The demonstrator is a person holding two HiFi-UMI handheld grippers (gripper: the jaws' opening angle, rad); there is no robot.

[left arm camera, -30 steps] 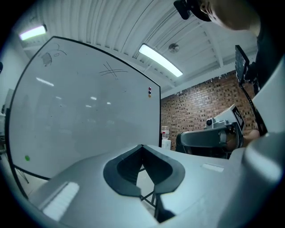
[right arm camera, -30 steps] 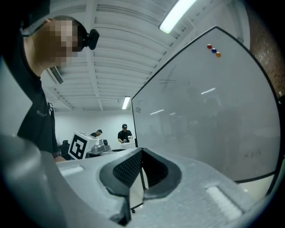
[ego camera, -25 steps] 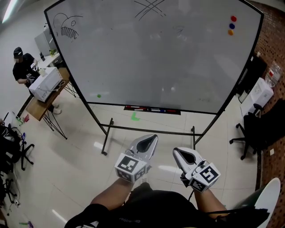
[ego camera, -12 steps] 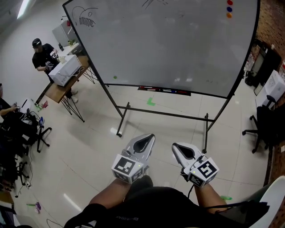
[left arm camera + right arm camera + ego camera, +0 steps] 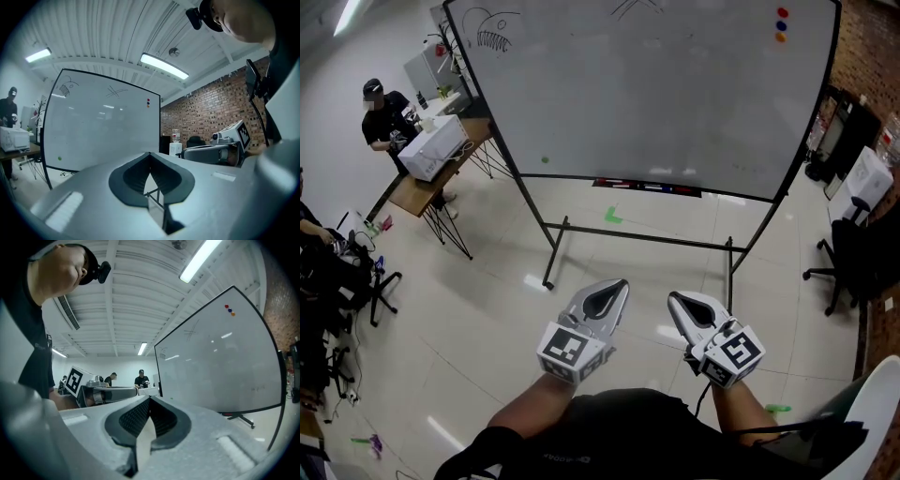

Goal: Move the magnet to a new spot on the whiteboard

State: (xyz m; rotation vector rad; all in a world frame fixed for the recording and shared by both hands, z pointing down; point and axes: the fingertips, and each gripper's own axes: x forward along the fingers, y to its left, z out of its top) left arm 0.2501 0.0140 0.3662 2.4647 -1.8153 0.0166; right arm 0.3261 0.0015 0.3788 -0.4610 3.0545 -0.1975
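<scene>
Well back from the whiteboard (image 5: 675, 94), holding left gripper (image 5: 617, 285) and right gripper (image 5: 677, 300) pinched shut on nothing, magnets (image 5: 782, 25) parked untouched in its top right corner, so basically not started yet.

Held level and side by side: left gripper (image 5: 620, 285), right gripper (image 5: 674, 299) just beside it; both jaws closed, nothing between.

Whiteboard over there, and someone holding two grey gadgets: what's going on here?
A person stands back from the whiteboard, holding a left tool and a right tool out level toward it. Both tools are shut and empty. Three magnets, red, blue and orange, sit near the board's top right corner, and a green magnet sits near its lower left. Neither tool is near any magnet.
</scene>
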